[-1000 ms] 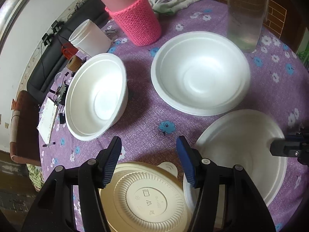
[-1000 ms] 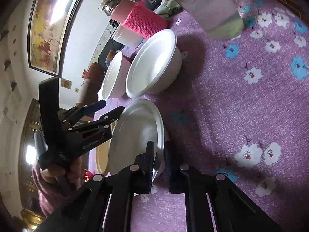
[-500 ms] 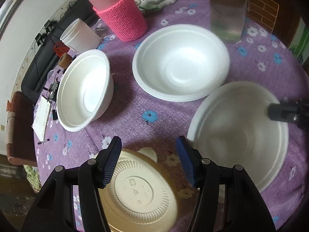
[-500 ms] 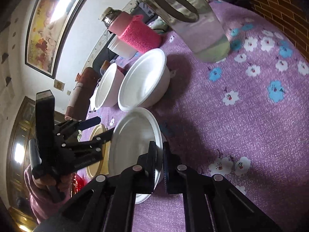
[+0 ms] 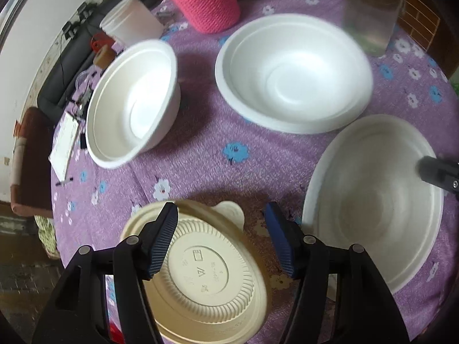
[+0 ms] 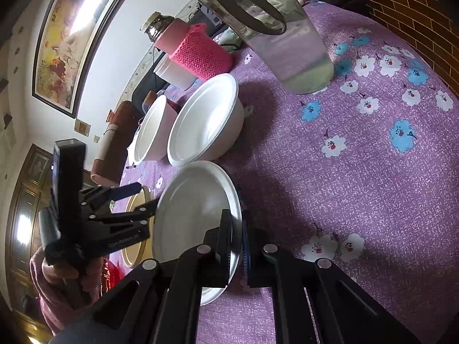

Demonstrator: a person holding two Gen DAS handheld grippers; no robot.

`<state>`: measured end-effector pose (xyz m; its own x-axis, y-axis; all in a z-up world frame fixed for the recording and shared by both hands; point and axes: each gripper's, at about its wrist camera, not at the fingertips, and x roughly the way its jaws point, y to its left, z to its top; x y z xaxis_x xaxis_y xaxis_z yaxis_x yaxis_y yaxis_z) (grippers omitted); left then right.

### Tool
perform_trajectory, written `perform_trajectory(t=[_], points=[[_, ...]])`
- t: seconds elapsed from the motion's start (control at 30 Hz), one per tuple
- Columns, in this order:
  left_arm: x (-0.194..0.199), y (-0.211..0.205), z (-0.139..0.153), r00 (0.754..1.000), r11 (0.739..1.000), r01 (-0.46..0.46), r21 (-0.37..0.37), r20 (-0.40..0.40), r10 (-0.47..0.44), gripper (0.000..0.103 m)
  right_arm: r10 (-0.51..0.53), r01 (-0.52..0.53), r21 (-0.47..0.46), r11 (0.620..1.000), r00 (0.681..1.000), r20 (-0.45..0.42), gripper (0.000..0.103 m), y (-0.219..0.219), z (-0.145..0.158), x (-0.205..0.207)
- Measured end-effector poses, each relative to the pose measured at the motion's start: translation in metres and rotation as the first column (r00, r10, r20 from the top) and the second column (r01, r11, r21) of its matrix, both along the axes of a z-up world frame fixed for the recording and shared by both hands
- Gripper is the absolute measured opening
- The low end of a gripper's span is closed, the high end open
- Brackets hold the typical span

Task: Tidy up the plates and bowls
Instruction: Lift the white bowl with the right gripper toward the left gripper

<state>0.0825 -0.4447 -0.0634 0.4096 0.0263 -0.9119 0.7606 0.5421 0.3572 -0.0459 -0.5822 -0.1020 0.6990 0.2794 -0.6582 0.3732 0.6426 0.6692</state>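
Note:
My right gripper (image 6: 236, 220) is shut on the near rim of a shallow white plate (image 6: 195, 215), which it holds tilted just above the purple cloth; its tip (image 5: 436, 169) enters the left wrist view over the plate (image 5: 373, 200). My left gripper (image 5: 220, 215) hovers over an upside-down cream plate (image 5: 206, 272), its jaws opening, with nothing pressed between them. A wide white bowl (image 5: 292, 68) and a deeper white bowl (image 5: 134, 103) stand side by side beyond.
A jar in a pink knitted sleeve (image 5: 206, 3), a clear jug (image 5: 373, 14) and a white cup (image 5: 129, 25) stand at the far side of the table. A notepad (image 5: 63, 143) lies at the left edge. A brick wall (image 6: 401, 8) borders the right.
The right gripper has kept its grip and tipped the white plate up, carrying it slightly toward the wide bowl. The left gripper has drawn back over the cream plate, its jaws a little wider.

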Motion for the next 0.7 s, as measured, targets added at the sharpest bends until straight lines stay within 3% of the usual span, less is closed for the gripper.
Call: perform_trajectory(t=[0.1, 0.27, 0.57, 0.7], points=[[0.009, 0.004, 0.002, 0.996, 0.999, -0.046, -0.028, -0.083, 0.043, 0.062, -0.004, 0.004, 0.001, 1.000, 1.000, -0.002, 0.007, -0.001, 0.000, 0.000], [0.035, 0.012, -0.004, 0.950, 0.984, -0.169, -0.057, -0.276, 0.147, 0.062, -0.016, 0.016, 0.009, 1.000, 1.000, -0.012, 0.007, -0.003, -0.002, -0.001], [0.051, 0.031, 0.023, 0.930, 0.951, -0.253, -0.178, -0.314, 0.189, 0.062, -0.014, 0.014, 0.011, 1.000, 1.000, -0.006, 0.007, -0.004, -0.001, -0.002], [0.034, 0.022, 0.026, 0.932, 0.960, -0.197, -0.199, -0.342, 0.120, 0.062, -0.007, 0.007, 0.005, 1.000, 1.000, 0.006, 0.007, 0.000, 0.002, -0.001]])
